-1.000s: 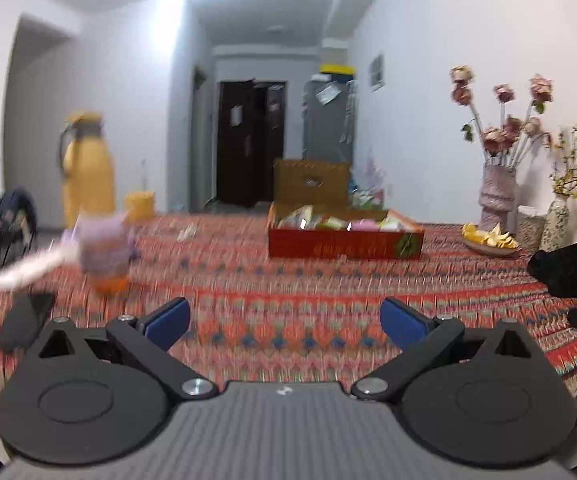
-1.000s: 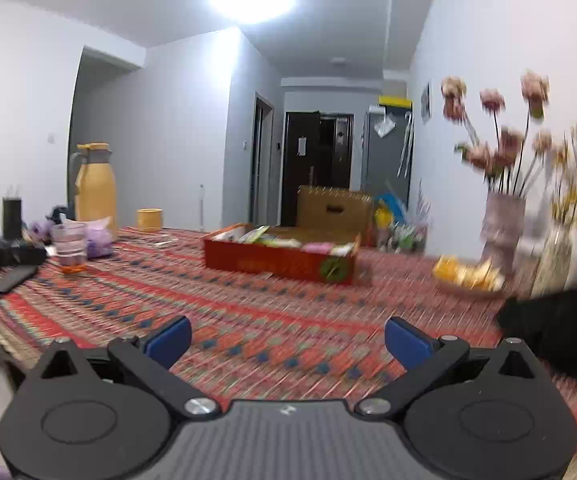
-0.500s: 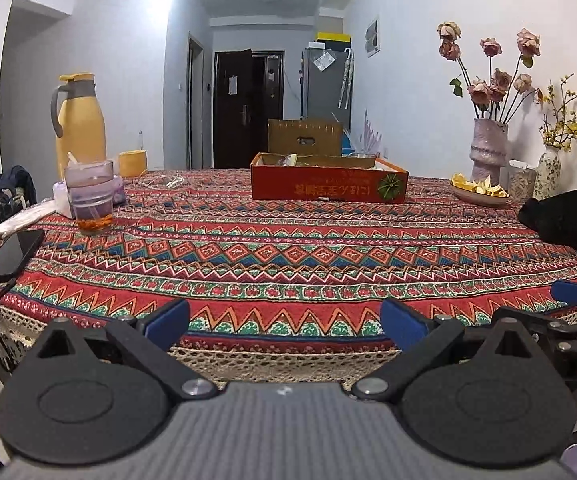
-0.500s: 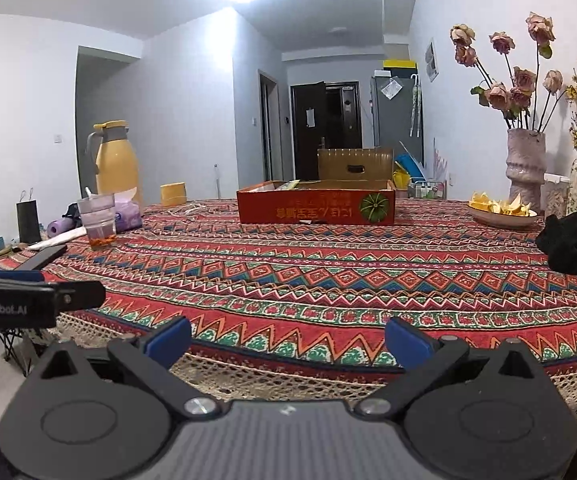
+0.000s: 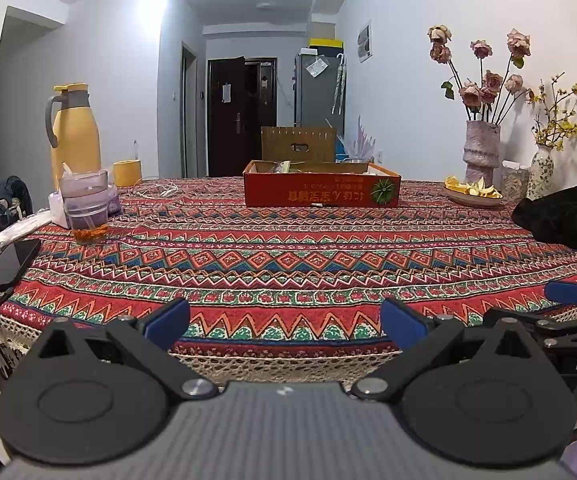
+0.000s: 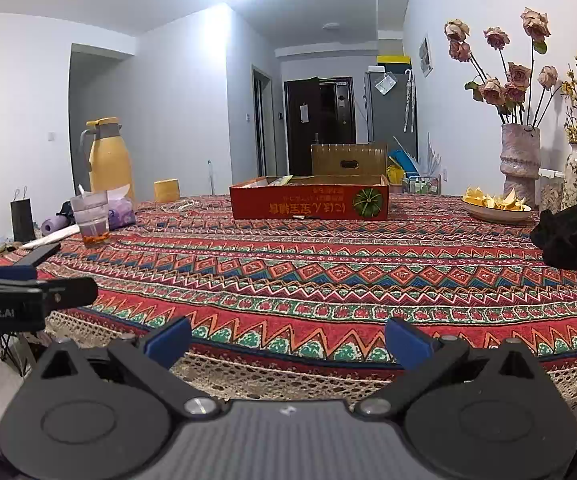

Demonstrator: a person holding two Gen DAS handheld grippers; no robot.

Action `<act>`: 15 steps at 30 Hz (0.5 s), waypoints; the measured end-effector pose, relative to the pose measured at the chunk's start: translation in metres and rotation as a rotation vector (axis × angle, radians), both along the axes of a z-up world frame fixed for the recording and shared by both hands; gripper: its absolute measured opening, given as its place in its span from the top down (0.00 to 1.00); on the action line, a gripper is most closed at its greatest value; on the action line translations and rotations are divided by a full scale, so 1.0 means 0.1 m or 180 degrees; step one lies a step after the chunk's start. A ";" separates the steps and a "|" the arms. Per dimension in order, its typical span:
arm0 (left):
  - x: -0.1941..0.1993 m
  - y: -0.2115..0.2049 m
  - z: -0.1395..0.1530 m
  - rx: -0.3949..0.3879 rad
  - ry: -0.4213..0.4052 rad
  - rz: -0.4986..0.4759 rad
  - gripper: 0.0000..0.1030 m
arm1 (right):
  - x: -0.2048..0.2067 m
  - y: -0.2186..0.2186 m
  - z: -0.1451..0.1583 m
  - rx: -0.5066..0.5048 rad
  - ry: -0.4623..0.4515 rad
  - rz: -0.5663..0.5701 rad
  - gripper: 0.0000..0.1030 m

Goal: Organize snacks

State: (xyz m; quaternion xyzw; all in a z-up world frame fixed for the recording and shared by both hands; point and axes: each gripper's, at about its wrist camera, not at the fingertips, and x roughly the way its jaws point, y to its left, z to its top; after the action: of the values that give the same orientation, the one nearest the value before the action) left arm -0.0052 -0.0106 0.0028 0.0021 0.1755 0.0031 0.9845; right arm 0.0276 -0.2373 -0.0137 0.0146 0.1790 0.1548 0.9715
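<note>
Red snack box (image 5: 322,190) — long side facing cameras | left gripper (image 5: 284,322) jaws apart, empty | right gripper (image 6: 287,338) likewise

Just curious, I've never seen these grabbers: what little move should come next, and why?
Probably bring both forward toward the red cardboard box at the far end of the patterned tablecloth. The left gripper and right gripper are open, empty and at the near edge.

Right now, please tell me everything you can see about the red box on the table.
The red box is a shallow, open-topped tray, cardboard by its look, lying flat on the patterned tablecloth at the far middle of the table. Its front wall carries yellow lettering, printed upside down, and a round green emblem at the right end. Packets barely show above the rim. A brown box stands just behind it. Neither gripper touches it.
</note>
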 end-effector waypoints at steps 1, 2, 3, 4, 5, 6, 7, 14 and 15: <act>0.00 0.00 0.00 0.0000 -0.0001 0.0000 0.00 | 0.00 0.00 0.00 -0.0003 0.0006 0.0006 0.00; 0.01 0.01 0.01 -0.0001 -0.0003 0.0003 0.00 | 0.00 0.00 0.00 -0.0003 0.0005 0.0006 0.00; 0.01 0.01 0.01 -0.0001 -0.0004 0.0008 0.00 | 0.00 0.01 0.00 -0.0004 0.0002 0.0006 0.00; 0.01 0.01 0.01 -0.0002 -0.0002 0.0007 0.00 | 0.00 0.01 0.01 -0.0005 -0.0001 0.0005 0.00; 0.01 0.01 0.01 -0.0004 -0.0001 0.0006 0.00 | 0.00 0.01 0.01 -0.0006 -0.0004 0.0004 0.00; 0.01 0.01 0.01 0.0000 -0.0004 0.0007 0.00 | 0.00 0.01 0.01 -0.0004 -0.0007 0.0003 0.00; 0.01 0.01 0.01 0.0000 -0.0005 0.0007 0.00 | -0.01 0.01 0.01 -0.0001 -0.0008 0.0003 0.00; 0.01 0.01 0.01 0.0006 -0.0005 0.0004 0.00 | 0.00 -0.01 0.01 0.0016 0.0001 -0.0008 0.00; 0.01 0.01 0.01 0.0009 -0.0011 0.0007 0.00 | 0.00 -0.02 0.01 0.0022 0.0001 -0.0004 0.00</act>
State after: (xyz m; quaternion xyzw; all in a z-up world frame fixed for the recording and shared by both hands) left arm -0.0045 -0.0096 0.0037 0.0032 0.1738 0.0044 0.9848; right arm 0.0277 -0.2391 -0.0129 0.0181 0.1786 0.1547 0.9715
